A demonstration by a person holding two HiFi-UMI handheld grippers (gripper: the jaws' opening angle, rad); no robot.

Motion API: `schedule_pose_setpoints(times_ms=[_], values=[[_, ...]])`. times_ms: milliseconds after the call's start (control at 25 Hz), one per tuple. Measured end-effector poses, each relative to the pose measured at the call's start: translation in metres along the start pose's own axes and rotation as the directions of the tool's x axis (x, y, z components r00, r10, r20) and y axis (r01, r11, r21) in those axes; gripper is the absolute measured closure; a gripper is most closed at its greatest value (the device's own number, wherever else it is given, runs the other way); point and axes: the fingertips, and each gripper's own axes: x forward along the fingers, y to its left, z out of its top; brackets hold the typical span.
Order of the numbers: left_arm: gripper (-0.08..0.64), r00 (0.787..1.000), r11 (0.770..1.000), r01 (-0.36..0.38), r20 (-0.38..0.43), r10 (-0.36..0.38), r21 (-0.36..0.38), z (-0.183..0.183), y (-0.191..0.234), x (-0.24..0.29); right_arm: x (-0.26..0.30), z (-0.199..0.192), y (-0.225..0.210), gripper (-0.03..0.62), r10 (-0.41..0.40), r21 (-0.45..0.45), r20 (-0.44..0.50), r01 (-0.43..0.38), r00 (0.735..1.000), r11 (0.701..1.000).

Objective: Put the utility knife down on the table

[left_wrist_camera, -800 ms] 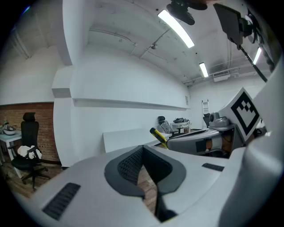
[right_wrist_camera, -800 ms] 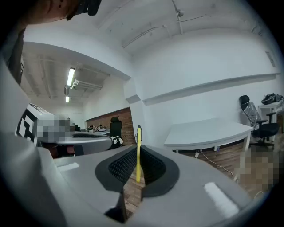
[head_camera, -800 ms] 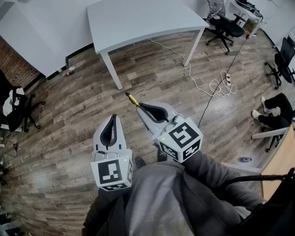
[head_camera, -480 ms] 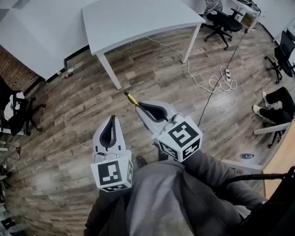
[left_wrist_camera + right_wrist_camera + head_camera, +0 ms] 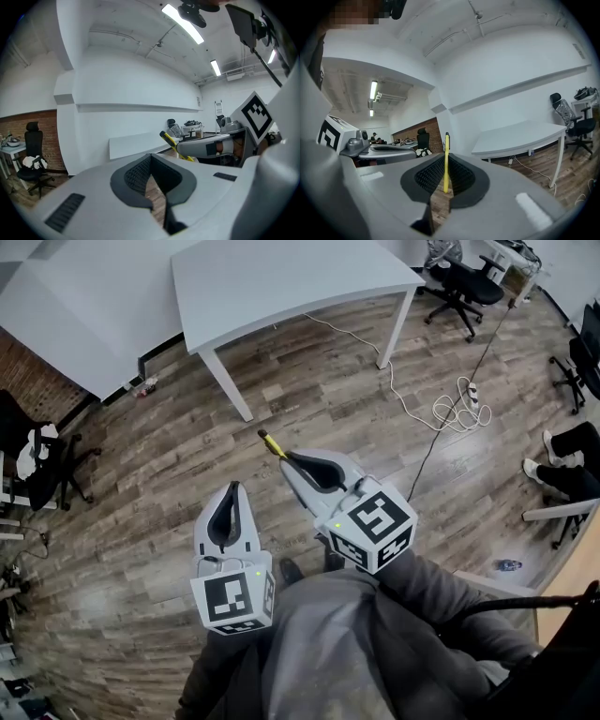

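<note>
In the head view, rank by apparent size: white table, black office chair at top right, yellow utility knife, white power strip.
Largest: white table.
Then black office chair.
Last, yellow utility knife and white power strip look alike; knife is nearer.

Bright, even light; fisheye-warped edges

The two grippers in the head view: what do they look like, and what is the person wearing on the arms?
Both the left gripper and right gripper have pale grey plastic bodies tapering to pointed jaws lined with black ribbed pads. Each carries a white cube printed with black square markers. The sleeves are dark grey.
</note>
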Motion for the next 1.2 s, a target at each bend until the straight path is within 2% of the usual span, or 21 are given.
schedule_pose_setpoints(times_ms=[240, 480, 600, 880, 1200], values=[[0.557, 0.999, 1.0, -0.027, -0.029, 0.027, -0.006, -0.006, -0.01, 0.002, -0.002, -0.002, -0.01, 0.568, 0.032, 0.016, -0.007, -0.032, 0.999, 0.999], [0.557, 0.996, 0.997, -0.068, -0.059, 0.065, -0.037, -0.02, 0.015, 0.014, 0.023, -0.01, -0.012, 0.568, 0.056, 0.033, -0.031, -0.055, 0.998, 0.998], [0.557, 0.997, 0.997, -0.054, -0.057, 0.051, -0.05, -0.023, 0.03, 0.031, 0.041, -0.008, -0.016, 0.568, 0.052, 0.024, -0.039, -0.051, 0.998, 0.998], [0.557, 1.0, 0.999, 0.001, -0.001, -0.001, -0.051, -0.004, 0.07, 0.066, 0.09, 0.008, -0.018, 0.569, 0.026, -0.015, -0.042, -0.027, 0.999, 1.0], [0.558, 0.999, 0.997, 0.045, -0.024, -0.047, -0.066, -0.007, 0.111, 0.093, 0.137, 0.02, -0.023, 0.568, -0.015, -0.012, -0.053, 0.015, 0.998, 1.0]])
